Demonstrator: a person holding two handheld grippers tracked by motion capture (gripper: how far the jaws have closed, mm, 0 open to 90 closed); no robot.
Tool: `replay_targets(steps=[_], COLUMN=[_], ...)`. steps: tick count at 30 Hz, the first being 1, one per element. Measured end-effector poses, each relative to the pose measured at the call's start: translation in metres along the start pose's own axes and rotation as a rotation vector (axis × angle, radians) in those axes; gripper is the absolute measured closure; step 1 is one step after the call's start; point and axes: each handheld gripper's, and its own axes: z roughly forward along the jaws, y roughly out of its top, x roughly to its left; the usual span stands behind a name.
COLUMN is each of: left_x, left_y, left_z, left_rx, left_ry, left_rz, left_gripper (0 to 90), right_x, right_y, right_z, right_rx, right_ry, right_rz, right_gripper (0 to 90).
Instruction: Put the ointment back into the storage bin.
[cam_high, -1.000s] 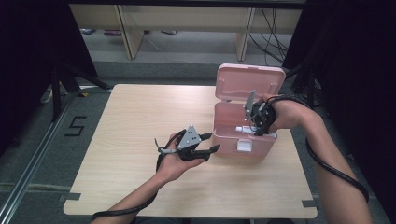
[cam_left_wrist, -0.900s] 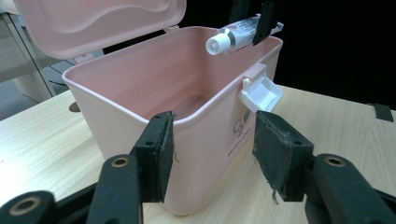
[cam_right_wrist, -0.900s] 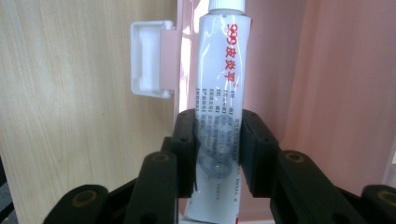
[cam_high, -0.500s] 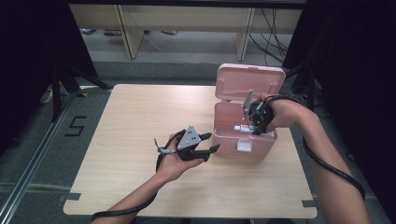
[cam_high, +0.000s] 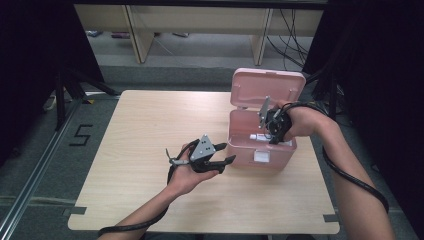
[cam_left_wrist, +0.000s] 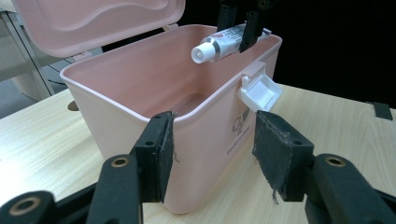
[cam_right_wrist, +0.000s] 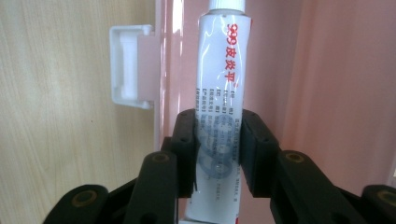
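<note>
Near the front edge of the worktop, a little left of its middle, the person's left hand lies palm up and cradles the left gripper, whose jaws stand apart with nothing between them; they point at the front left corner of the pink box, and one pad sits just short of its wall, though I cannot tell whether it touches. The box stands toward the right side of the worktop, about midway between the front and back edges. A white latch hangs open on its front rim, and a small mark is printed on the wall below it. Over the open top of the box the right gripper hangs from the person's right hand, pointing down, its jaws closed on a white tube with red and dark print. The pads clamp the tube's lower body from both sides. The tube lies roughly level along the front rim of the box, above the bare interior, its white cap toward the box's left side. Farther back the lid stands raised on its hinge, leaning away toward the back edge of the worktop. A black cable trails from the right gripper along the forearm.
</note>
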Motion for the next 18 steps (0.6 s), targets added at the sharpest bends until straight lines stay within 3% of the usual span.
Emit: replay_targets(steps=[18], left_x=[-0.0002], left_y=[-0.0002], left_z=[0.0004], left_rx=[-0.001], left_ry=[-0.002], left_rz=[-0.002], left_gripper=[47.2], right_x=[-0.0033], right_y=[0.0019], right_z=[0.0093], right_rx=[0.005], right_ry=[-0.001], right_rz=[-0.017], right_gripper=[70.6])
